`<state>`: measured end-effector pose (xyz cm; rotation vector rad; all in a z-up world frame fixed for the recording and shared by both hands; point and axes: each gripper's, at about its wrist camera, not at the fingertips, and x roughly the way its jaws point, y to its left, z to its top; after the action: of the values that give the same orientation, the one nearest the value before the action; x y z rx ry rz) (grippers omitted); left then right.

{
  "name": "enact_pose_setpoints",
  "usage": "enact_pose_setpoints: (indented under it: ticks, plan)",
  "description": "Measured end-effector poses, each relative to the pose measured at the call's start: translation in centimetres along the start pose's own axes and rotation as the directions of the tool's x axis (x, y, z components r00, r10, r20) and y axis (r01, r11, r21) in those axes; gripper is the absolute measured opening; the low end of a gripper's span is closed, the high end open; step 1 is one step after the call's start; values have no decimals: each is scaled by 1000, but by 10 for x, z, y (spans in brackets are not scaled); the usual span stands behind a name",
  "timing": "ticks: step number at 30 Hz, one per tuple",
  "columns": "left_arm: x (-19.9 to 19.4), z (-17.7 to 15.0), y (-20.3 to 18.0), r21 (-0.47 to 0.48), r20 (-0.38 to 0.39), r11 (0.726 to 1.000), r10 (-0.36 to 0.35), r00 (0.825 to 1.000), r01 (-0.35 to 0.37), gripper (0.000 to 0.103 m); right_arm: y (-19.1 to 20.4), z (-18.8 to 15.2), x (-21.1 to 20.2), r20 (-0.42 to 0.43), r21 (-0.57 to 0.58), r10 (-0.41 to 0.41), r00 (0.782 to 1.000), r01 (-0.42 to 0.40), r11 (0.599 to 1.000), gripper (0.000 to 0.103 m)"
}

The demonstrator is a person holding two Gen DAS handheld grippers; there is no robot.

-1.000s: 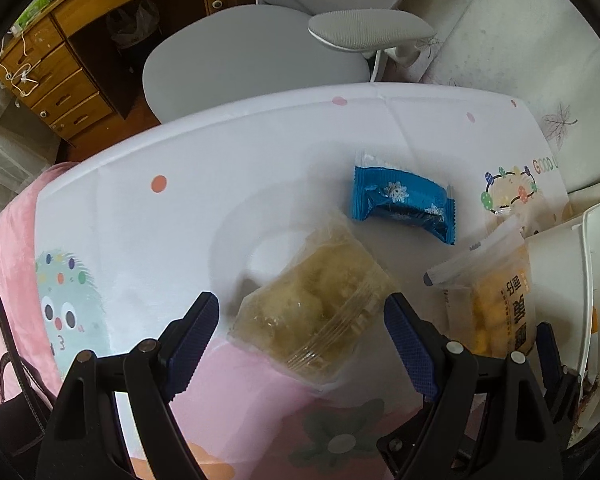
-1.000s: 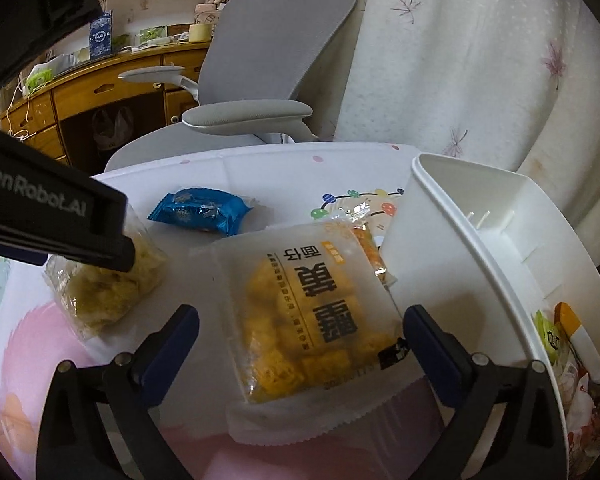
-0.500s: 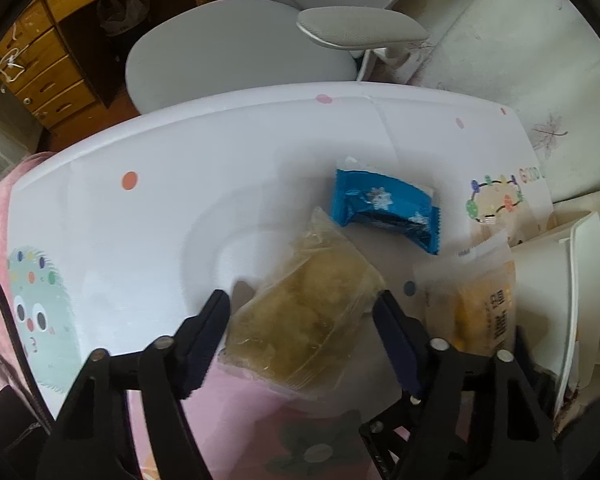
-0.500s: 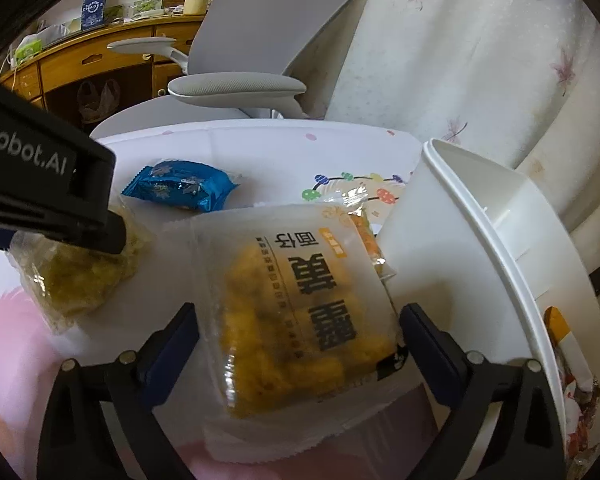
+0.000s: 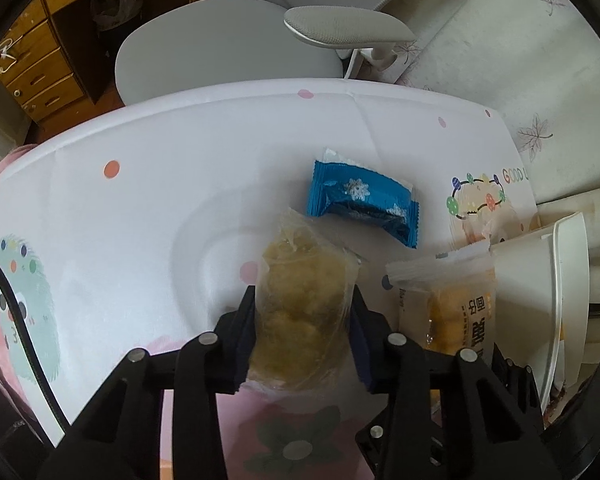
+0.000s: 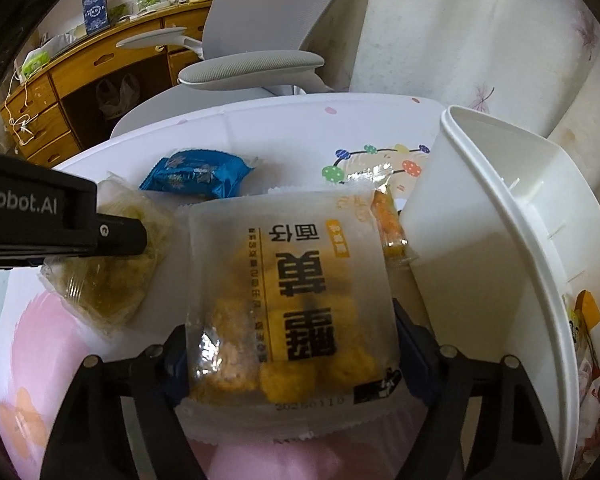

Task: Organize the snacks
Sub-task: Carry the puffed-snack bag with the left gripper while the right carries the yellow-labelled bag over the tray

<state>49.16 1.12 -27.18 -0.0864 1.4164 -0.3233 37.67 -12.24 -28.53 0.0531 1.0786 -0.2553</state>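
Observation:
My left gripper (image 5: 304, 336) points down at the table, and its closing jaws press on a clear pack of pale yellow snack (image 5: 300, 292), squeezing it narrow. The same pack (image 6: 108, 280) shows in the right wrist view under the left gripper's finger (image 6: 120, 236). My right gripper (image 6: 292, 360) straddles a frosted pack of yellow snack (image 6: 292, 300) with dark lettering. Its jaws are closing and the pads stand at the pack's side edges, with the film unbuckled. That pack (image 5: 460, 312) lies against the white bin (image 5: 540, 280).
A blue packet (image 5: 360, 200) lies further back on the white patterned tablecloth (image 5: 140, 220). A small orange packet (image 6: 388, 220) is wedged by the bin's wall (image 6: 480, 240), and snacks lie inside the bin (image 6: 588, 320). A grey chair (image 5: 220, 40) and a wooden desk (image 5: 40, 72) stand beyond.
The left jaws have come together onto the clear pack, which now looks narrower and bunched. The right jaws have narrowed to the yellow pack's edges. Both hands stayed about where they were.

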Motion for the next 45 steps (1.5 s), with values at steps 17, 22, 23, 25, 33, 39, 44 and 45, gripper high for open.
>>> enact_pose_setpoints:
  ticks: [17,22,23,25,33,39,44,45]
  plan:
    - [-54,-84,35,-7,-53,994,108,993,-109,36,18,-51,-44,-241,42,204,949,-200,979,79]
    - [-85,-119,46,-19,-49,994,111,993,-112,36,20,-77,-65,-292,50,237,927,-233,971,78]
    - [-91,-126,47,-17,-47,993,115,992,-116,36,20,-81,-70,-291,47,237,927,-234,971,78]
    - [-105,-142,48,-11,-41,992,124,991,-125,36,17,-88,-83,-283,43,243,928,-241,970,78]
    - [-161,-199,30,21,17,991,130,991,-130,36,-7,-110,-144,-197,36,280,940,-279,960,78]
    - [-194,-240,6,58,138,987,138,981,-147,36,-33,-129,-190,-122,56,301,946,-296,953,78]
    - [-207,-265,-12,69,186,993,78,980,-92,36,-66,-139,-222,-62,95,292,954,-286,954,78]
    - [-210,-271,-18,74,196,995,55,979,-71,36,-72,-140,-226,-51,104,290,956,-283,953,78]
